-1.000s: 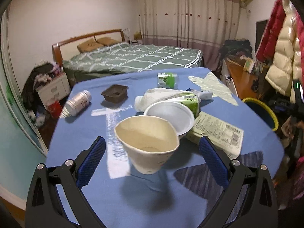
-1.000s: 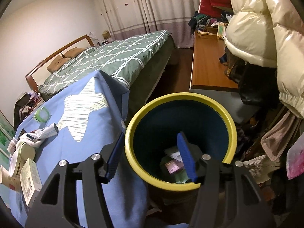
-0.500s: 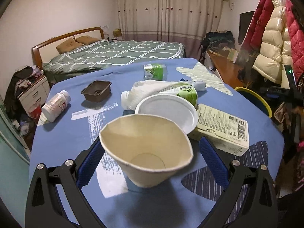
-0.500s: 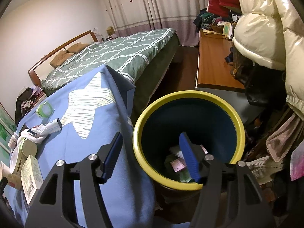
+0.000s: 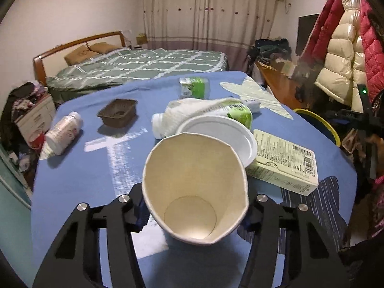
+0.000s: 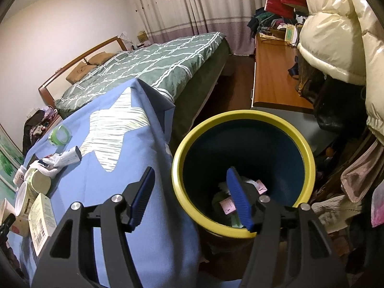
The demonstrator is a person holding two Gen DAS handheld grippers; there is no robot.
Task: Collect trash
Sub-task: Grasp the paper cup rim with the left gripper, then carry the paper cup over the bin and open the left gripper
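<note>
- We read no brand anywhere: the carton point(image 5: 285, 160) shows a barcode and blocks of small print too fine to make out, and the green-labelled bottle point(image 5: 211, 115) carries another barcode beside text we cannot read.
- A green-and-white can point(image 5: 194, 87) farther back has a label that is also illegible, as is the print on the white bottle point(image 5: 63, 133) lying at the left of the blue cloth point(image 5: 79, 175).
- We see the paper cup point(image 5: 195, 192) directly between the fingers of the left gripper point(image 5: 194, 206), its mouth squeezed out of round and tilted toward the camera.
- The left jaws are closing, their pads pressed against both sides of the cup's wall.
- Just behind the cup sits a white bowl point(image 5: 223, 132), with the carton touching its right side and a brown tray point(image 5: 118, 115) well apart to the left.
- We find the right gripper point(image 6: 189, 199) hanging over the yellow-rimmed bin point(image 6: 242, 170), one blue finger point(image 6: 238, 200) above its inside and the other outside, over the cloth's edge.
- The right jaws stand apart with nothing between them.
- Inside the bin lies discarded packaging, including a pink-labelled piece point(image 6: 229, 205) whose writing we cannot read.
</note>
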